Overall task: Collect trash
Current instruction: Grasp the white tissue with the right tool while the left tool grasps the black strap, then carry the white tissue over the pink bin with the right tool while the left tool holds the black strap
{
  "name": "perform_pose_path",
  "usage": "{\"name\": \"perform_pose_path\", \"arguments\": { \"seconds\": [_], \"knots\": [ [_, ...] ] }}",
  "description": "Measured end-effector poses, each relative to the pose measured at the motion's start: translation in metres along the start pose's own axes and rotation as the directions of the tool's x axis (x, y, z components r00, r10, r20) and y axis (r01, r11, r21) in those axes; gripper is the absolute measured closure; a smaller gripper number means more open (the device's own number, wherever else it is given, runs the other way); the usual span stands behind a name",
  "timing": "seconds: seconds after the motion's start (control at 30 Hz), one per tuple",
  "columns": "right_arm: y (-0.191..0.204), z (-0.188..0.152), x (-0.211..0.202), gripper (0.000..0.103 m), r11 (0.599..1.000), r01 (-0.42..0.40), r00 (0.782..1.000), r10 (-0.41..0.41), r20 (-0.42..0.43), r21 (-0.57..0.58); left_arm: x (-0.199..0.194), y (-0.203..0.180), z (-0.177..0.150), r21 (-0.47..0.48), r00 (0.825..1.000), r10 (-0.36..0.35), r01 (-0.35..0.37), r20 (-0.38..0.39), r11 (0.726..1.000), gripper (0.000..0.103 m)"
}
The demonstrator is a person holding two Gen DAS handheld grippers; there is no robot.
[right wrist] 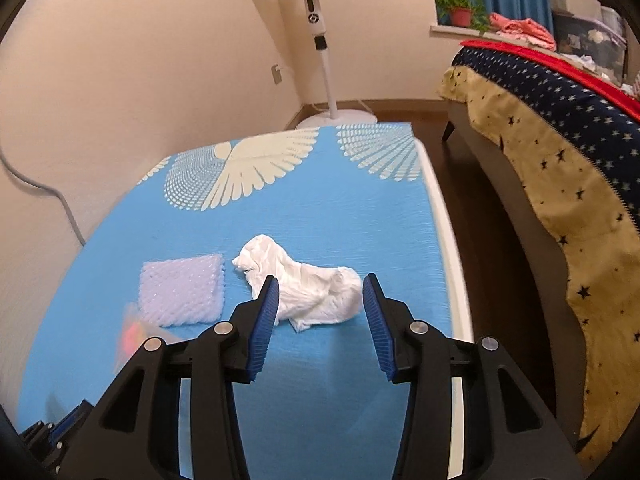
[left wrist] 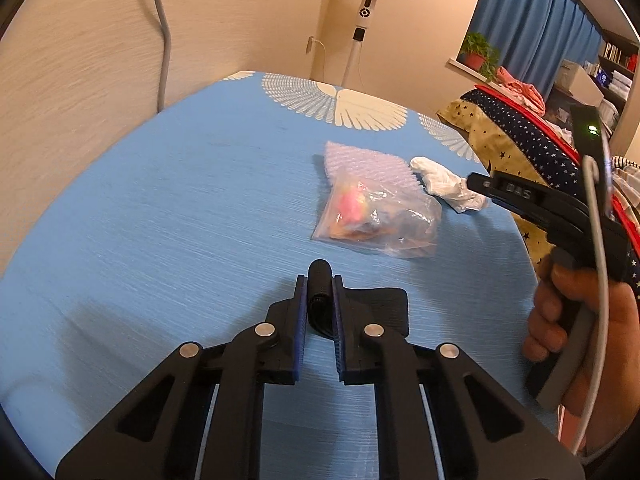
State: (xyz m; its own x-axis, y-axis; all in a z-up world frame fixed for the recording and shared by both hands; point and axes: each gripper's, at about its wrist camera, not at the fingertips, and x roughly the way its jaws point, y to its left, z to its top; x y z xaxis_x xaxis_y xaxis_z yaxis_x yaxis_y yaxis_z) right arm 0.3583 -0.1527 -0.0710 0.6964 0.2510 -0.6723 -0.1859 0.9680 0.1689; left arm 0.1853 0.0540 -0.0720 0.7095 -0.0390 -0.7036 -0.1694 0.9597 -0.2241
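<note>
Judged early in the task, with no piece of trash lifted yet and no bin or open bag anywhere in view

Done so far:
- Left gripper point(left wrist: 320, 285) pinched narrow on a black roll point(left wrist: 319, 274), held just above the blue tablecloth point(left wrist: 160, 220), with a flat black flap point(left wrist: 386, 308) trailing from the roll onto the cloth. Possibly a rolled trash bag; cannot tell for sure.
- Right gripper point(right wrist: 321, 279) held about half open, pads clear of everything, lined up on the white crumpled tissue point(right wrist: 316, 296), with the near end of the tissue framed between the fingers from the wrist view. Contact not yet made.

Left to do:
- Close on the white crumpled tissue near the right edge of the table.
- Collect the bubble wrap sheet point(right wrist: 182, 290), lying flat just left of the tissue.
- Collect the clear plastic bag point(left wrist: 376, 220) with pink contents, overlapping the near edge of the bubble wrap.
- Open the black roll, if a bag, and deposit all three.

Surroundings:
- Standing fan point(right wrist: 316, 20) beyond the far table end, a grey cable point(left wrist: 164, 40) down the wall, a bed with a star-print cover point(right wrist: 560, 160) well to the right, across a strip of dark floor.

Obstructions:
- None between the right gripper and the tissue.
- Watch the table edge close beside the tissue; avoid nudging it off the cloth
</note>
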Motion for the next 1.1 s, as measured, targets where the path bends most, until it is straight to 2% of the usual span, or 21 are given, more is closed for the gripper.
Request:
{"name": "perform_pose_path", "arguments": {
  "seconds": [0.1, 0.13, 0.17, 0.23, 0.5, 0.7, 1.1],
  "knots": [
    [0.002, -0.001, 0.011, 0.059, 1.0, -0.009, 0.999, 0.009, -0.034, 0.0, -0.001, 0.001, -0.001, 0.002, 1.0, 0.001, -0.001, 0.002, 1.0, 0.092],
    [0.002, -0.001, 0.012, 0.066, 1.0, -0.015, 0.999, 0.015, -0.037, -0.001, -0.001, 0.0, -0.001, 0.004, 1.0, 0.002, -0.002, 0.001, 1.0, 0.092],
    [0.002, 0.0, 0.012, 0.084, 1.0, -0.018, 0.999, 0.018, -0.036, -0.002, -0.001, -0.001, -0.001, 0.006, 1.0, 0.003, -0.003, 0.002, 1.0, 0.092],
    [0.002, -0.003, 0.011, 0.102, 1.0, -0.029, 0.998, 0.029, -0.047, -0.007, -0.001, -0.002, -0.001, 0.008, 1.0, 0.004, -0.004, 0.002, 1.0, 0.092],
    [0.004, -0.013, -0.019, 0.103, 0.998, -0.05, 0.998, 0.049, -0.036, -0.024, -0.006, -0.002, -0.001, 0.003, 1.0, -0.013, 0.013, 0.002, 1.0, 0.092],
    [0.01, -0.025, -0.06, 0.103, 0.999, -0.047, 0.999, 0.047, -0.021, -0.011, -0.017, -0.006, 0.001, 0.005, 0.999, -0.034, 0.034, 0.016, 0.999, 0.092],
    [0.012, -0.069, -0.148, 0.103, 1.0, -0.016, 1.0, 0.017, 0.003, -0.022, -0.06, -0.018, -0.005, 0.056, 0.994, -0.085, 0.081, 0.064, 0.995, 0.093]
  ]
}}
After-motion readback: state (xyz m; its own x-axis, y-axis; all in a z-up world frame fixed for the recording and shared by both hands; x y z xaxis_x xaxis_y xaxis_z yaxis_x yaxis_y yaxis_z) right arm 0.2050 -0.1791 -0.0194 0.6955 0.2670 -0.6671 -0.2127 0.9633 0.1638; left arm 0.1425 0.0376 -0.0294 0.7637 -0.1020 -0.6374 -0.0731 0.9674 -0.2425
